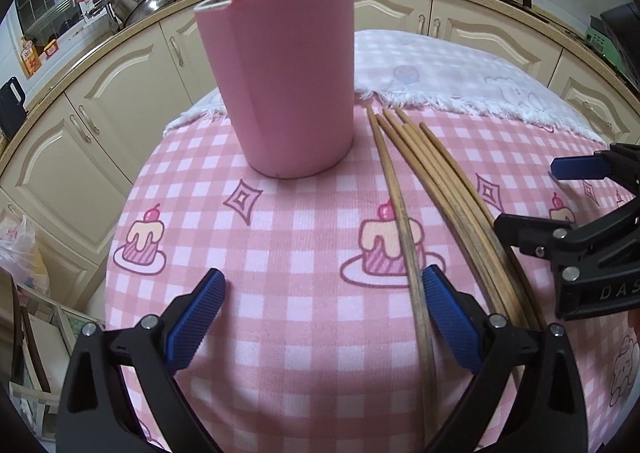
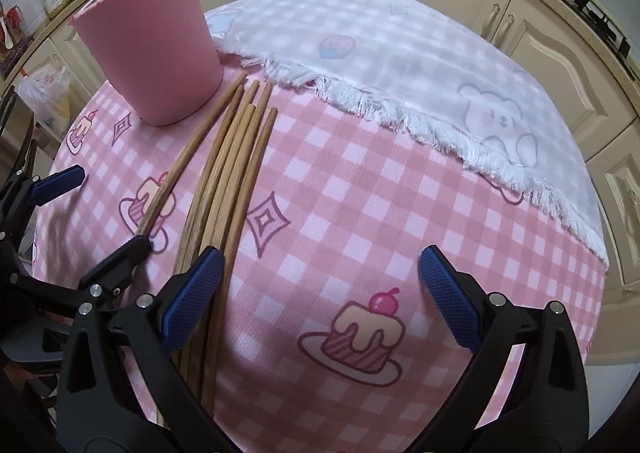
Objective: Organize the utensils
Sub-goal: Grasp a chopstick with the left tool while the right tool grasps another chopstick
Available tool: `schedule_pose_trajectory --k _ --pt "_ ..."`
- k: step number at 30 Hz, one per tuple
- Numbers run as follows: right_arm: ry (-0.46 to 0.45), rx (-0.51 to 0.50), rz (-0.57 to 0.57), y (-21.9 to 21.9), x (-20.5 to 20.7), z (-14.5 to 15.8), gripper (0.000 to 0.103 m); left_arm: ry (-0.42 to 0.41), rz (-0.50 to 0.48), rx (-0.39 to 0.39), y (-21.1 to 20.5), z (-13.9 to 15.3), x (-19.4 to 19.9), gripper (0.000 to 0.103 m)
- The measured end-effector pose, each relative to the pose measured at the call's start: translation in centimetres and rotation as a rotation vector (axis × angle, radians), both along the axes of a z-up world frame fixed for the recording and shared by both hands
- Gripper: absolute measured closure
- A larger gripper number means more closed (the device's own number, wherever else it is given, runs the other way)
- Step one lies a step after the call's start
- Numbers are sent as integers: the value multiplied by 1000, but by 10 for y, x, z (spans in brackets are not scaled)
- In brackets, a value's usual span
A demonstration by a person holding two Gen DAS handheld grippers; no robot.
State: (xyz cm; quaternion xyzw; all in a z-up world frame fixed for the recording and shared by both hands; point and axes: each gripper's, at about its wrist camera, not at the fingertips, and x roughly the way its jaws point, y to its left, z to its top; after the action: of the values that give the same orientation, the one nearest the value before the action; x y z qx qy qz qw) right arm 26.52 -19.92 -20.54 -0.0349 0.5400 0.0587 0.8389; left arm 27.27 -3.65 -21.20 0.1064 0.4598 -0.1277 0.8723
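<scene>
Ribbed blue pads line the black plastic fingers of the left gripper (image 1: 324, 317), which stand wide apart with nothing between them but cloth. One long, thin wooden chopstick (image 1: 404, 221) runs just inside the right-hand pad, close against it; whether they touch is unclear. Five more chopsticks (image 1: 452, 181) lie in a tight bundle outside that finger, so six round, tapered sticks in all rest on the table, their tips fanned out ahead.

Ahead of the fingers and slightly left stands one pink holder (image 1: 284, 81), a smooth matte cup with a chipped rim. Only the left wrist view looks over the rim: wooden handles, a pale blue tool and a metal spoon stand in it.

Underneath is a soft pink checked tablecloth (image 1: 280, 237) printed with cakes and diamonds. A paler, fringed white cloth (image 1: 460, 69) overlaps its far side.

The right gripper (image 2: 320, 293) is likewise spread wide and holds nothing. Its left finger sits over the bundle of five, which passes beneath its pad, while the single stick lies further left, leading to the other gripper. From here the holder is ahead and left, next to the stick tips, and a bear printed on the fringed cloth shows clearly.
</scene>
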Motion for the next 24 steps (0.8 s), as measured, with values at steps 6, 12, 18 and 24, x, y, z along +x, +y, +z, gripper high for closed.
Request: schedule_pose_trajectory --k 6,12,18,24 --pt "17 -36 -2 8 9 -5 6 -6 -13 20 -2 2 2 7" --pt "37 -9 6 4 15 1 26 14 -38 50 -11 4 14 7" --pt "43 4 38 17 23 5 52 111 -111 -11 -24 10 26 45" --pt "57 98 85 18 25 7 96 151 -182 -27 -39 16 25 97"
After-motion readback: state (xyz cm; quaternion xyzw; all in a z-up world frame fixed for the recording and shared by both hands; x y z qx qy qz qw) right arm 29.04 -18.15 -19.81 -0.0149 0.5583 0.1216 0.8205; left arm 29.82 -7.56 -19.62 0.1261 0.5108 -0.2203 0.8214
